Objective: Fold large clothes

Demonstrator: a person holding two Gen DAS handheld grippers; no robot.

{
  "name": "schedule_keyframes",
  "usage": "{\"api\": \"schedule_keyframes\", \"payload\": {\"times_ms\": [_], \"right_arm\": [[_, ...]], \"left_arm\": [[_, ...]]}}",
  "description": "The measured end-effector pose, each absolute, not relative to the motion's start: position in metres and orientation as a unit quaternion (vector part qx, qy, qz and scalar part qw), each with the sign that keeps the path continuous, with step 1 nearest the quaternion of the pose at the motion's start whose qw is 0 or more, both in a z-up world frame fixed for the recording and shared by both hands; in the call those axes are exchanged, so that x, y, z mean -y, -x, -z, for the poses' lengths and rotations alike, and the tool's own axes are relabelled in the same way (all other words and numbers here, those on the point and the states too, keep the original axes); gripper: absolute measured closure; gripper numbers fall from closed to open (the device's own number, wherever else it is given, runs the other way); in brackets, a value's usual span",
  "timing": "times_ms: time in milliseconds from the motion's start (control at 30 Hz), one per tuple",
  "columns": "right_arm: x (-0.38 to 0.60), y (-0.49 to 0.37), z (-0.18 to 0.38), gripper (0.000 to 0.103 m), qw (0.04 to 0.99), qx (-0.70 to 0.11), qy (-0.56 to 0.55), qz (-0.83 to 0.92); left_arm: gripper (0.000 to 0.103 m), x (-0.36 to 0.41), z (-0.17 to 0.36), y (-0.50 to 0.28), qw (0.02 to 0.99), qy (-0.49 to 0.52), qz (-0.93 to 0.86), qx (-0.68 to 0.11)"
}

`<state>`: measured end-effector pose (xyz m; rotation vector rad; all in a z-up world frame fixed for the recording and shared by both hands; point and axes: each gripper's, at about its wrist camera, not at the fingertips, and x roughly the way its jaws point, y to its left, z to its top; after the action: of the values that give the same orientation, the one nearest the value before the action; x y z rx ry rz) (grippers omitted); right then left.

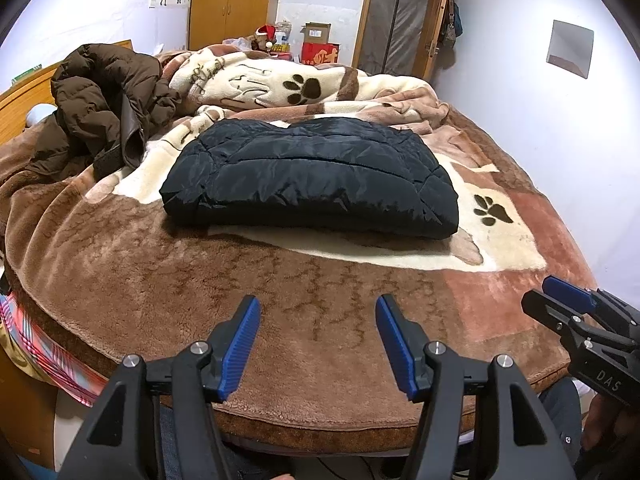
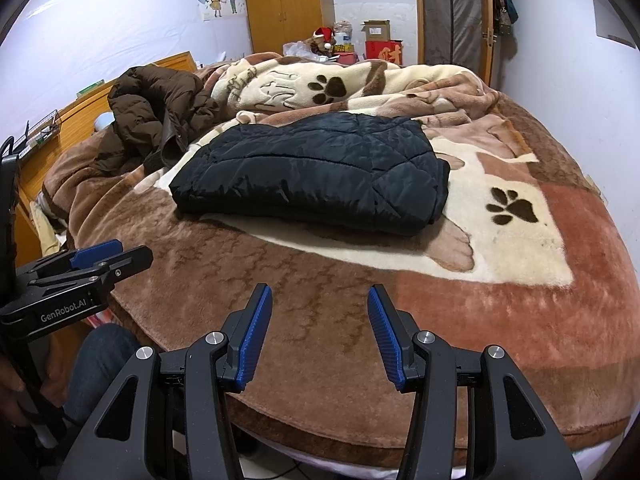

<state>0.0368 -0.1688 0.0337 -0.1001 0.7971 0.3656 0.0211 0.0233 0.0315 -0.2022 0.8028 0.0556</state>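
The black puffy jacket (image 1: 312, 176) lies folded flat on the blanket (image 1: 280, 312), out in front of both tongs and well apart from them. Its long side runs from left to right, across the way the tongs point. The thick folded edge faces the tongs. At the right end you can see the layers stacked on each other.

The left tongs (image 1: 316, 320) stand wide, and nothing is between the blue pads (image 1: 244, 344). They hang over the brown part of the blanket, near the bed's front edge. The right tongs (image 2: 320, 312) stand wide too, with nothing in them. They are just beside the left tongs.

Farther off, to the left past the black jacket, a brown coat (image 1: 104, 100) lies in a messy heap. You cannot tell which way it points, because it is all bunched up. The far side of the black jacket is hidden behind its own puffy top.
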Motion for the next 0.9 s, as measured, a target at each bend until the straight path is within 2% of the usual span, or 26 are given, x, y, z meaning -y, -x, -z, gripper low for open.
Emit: {"api": "schedule_keyframes", "payload": {"times_ms": [900], "right_arm": [[0.1677,-0.0328,-0.0311,0.052,0.903,-0.389,0.048,-0.178]], "left_arm": [[0.04,-0.0161,-0.0341,-0.0171,0.919,0.088,-0.047,-0.382]]}}
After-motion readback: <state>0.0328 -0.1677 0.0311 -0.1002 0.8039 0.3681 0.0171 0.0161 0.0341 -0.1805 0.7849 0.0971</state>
